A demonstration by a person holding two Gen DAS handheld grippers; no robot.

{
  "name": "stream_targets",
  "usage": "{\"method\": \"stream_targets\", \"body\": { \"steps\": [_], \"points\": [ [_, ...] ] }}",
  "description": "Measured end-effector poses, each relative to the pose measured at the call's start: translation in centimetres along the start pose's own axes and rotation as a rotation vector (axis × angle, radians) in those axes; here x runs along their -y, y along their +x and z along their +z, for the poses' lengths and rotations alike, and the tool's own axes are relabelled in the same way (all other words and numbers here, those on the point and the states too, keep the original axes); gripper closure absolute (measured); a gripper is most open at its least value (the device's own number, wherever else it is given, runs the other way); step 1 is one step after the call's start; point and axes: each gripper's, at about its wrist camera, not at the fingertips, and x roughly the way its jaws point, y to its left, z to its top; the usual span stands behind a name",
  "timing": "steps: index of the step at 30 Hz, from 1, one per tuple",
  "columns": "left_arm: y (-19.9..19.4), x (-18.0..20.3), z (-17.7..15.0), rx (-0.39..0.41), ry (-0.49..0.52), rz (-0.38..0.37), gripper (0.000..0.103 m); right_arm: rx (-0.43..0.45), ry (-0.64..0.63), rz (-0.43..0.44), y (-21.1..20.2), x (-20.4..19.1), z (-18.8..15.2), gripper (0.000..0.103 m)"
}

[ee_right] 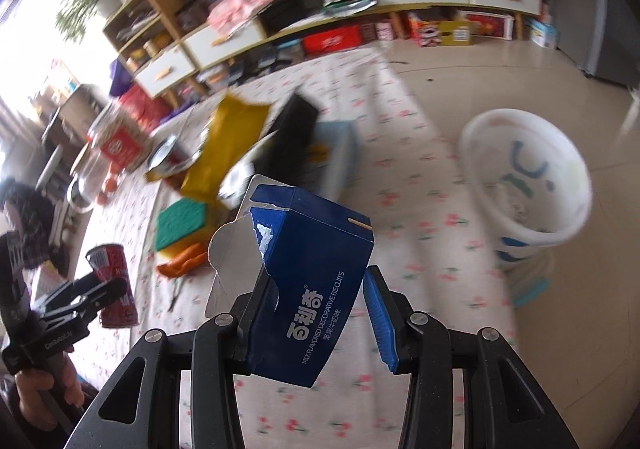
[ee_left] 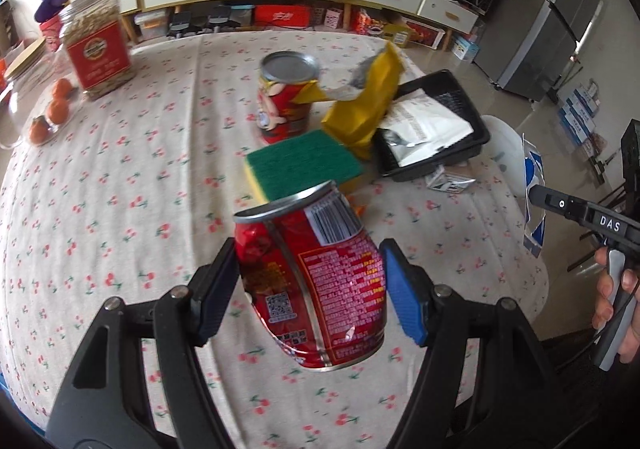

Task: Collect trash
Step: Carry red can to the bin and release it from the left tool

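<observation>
The left gripper is clamping a light, dented can mid-body between its jaws, while the right gripper is pinching a flimsy biscuit box.

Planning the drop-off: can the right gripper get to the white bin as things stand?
Probably yes. The right gripper, shut on the blue biscuit box, has the white bin ahead to its right, mouth open, with only bare tablecloth between them.

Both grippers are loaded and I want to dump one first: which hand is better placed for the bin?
Probably right. The right hand-held gripper holds the blue biscuit box, with the white bin open just ahead. The left hand-held gripper, holding the dented red can, faces the table.
</observation>
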Motion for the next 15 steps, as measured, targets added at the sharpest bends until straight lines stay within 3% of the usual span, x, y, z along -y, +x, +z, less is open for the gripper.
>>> {"method": "stream_targets", "body": {
  "steps": [15],
  "points": [
    [1.6, 9.9, 4.5, 0.039, 0.110, -0.077, 0.032, 0.116, 0.203, -0.097, -4.6, 13.7, 2.4, 0.058]
  ]
}}
